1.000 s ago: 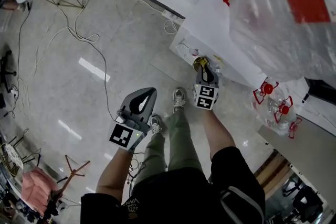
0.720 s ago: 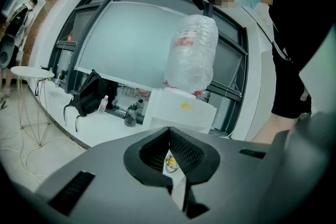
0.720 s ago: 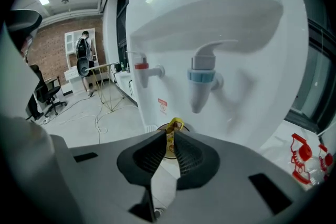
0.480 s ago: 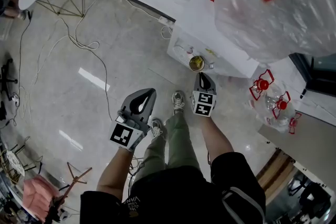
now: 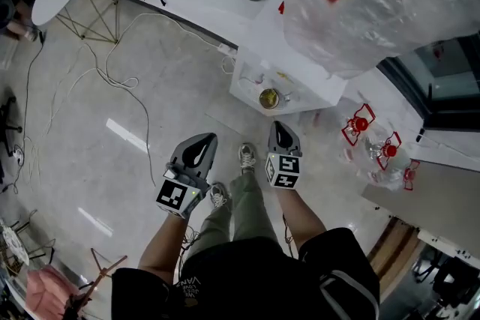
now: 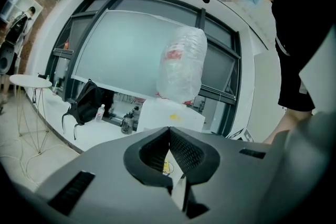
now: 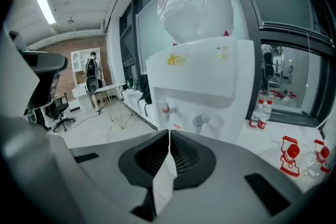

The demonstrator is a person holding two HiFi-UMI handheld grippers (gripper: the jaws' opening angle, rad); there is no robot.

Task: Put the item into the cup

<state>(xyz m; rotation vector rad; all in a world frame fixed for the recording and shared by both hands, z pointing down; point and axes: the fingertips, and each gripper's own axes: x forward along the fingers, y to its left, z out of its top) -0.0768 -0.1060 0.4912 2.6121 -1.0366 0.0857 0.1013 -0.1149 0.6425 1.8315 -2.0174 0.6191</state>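
Left gripper (image 5: 206, 142) and right gripper (image 5: 279, 133) are held low over the floor (image 5: 112, 101), each with jaws pressed together and nothing between them. The cup (image 5: 268, 98) sits on the tray of the water dispenser (image 5: 259, 56), ahead of the right gripper and apart from it. Something yellow lies inside the cup.

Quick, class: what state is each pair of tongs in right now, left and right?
Left grey tongs: closed, holding nothing.
Right grey tongs: closed, holding nothing.
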